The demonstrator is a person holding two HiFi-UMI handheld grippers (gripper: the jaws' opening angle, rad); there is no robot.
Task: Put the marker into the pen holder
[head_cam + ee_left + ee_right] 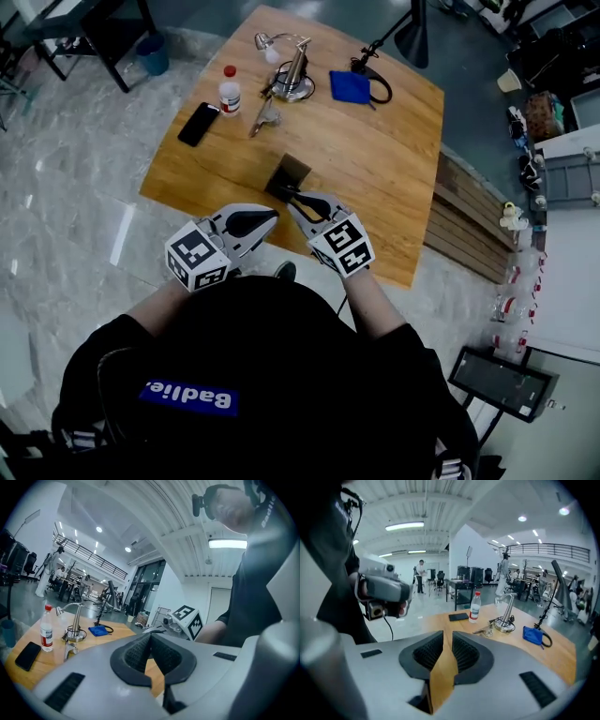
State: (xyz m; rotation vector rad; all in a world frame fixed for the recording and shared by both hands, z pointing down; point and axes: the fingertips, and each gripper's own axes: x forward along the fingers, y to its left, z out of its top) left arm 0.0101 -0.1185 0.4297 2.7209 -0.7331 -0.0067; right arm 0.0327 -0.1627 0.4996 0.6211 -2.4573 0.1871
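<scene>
We cannot find the marker in any view. It may be hidden under the right gripper [292, 195], or it may already stand in the pen holder [291, 172]; the pictures do not decide this.

The pen holder is the dark square box a little above the middle of the head view, on the wooden table [394, 169]. The tips of the right gripper reach its lower edge. In the right gripper view the jaws are nearly together, with only a thin slit between the pads; through the slit we see bare wood and no marker. The left gripper [267, 219] hangs just beside it, lower and to the left. Its jaw tips touch each other and hold nothing.

We judge that a marker is light and stiff, with a smooth round barrel that can roll on the table or slip between the pads. We would take it across the barrel, near the middle or slightly toward the cap, so that it hangs straight over the opening. The holder also seems light, so a push from the side could move or tip it.

Further up the head view are a phone [198, 124], a bottle [230, 92], a small lamp [292, 77] and a blue cloth [350, 86], all well apart from the holder.
</scene>
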